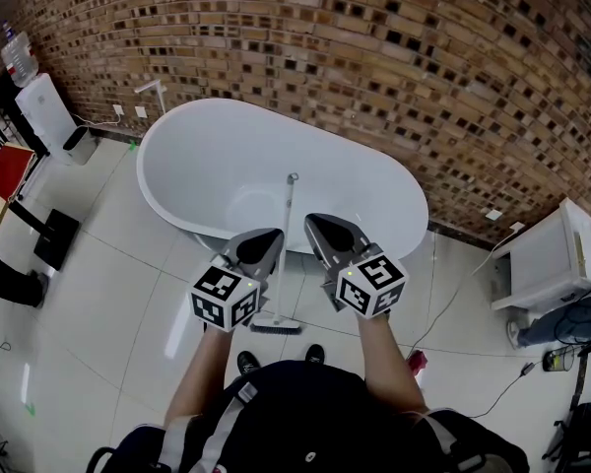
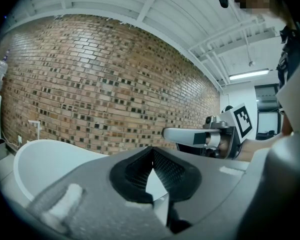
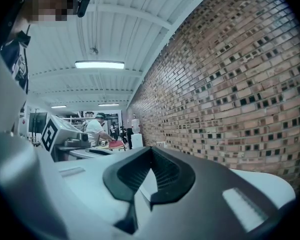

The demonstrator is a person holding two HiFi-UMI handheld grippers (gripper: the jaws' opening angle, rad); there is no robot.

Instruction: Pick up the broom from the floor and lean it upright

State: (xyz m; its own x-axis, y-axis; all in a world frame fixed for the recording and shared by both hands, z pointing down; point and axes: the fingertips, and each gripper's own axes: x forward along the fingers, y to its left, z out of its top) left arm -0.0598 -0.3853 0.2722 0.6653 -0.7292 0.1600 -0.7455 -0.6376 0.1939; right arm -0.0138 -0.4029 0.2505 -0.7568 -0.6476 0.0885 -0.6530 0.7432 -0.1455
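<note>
Brick wall (image 1: 374, 47) is running across the back, with glossy white floor tiles (image 1: 108, 264) spreading out below it. At far left, a water dispenser (image 1: 47, 116) is standing by the wall. A white bathtub (image 1: 177, 136) is sitting in the middle. The left gripper (image 1: 276, 235) is hovering, jaws pressed together on nothing. Just right of it, the broom (image 1: 289, 225) is leaning upright against the bathtub, bristles resting on the tiles. The right gripper (image 1: 311, 219) is hovering closed and empty too. At far right, a white cabinet (image 1: 547, 264) is standing.

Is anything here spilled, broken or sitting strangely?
Nothing stands out. The broom stands upright with its bristles on the tiled floor, apparently leaning against the white bathtub. The tub looks intact, and no spill shows.
</note>
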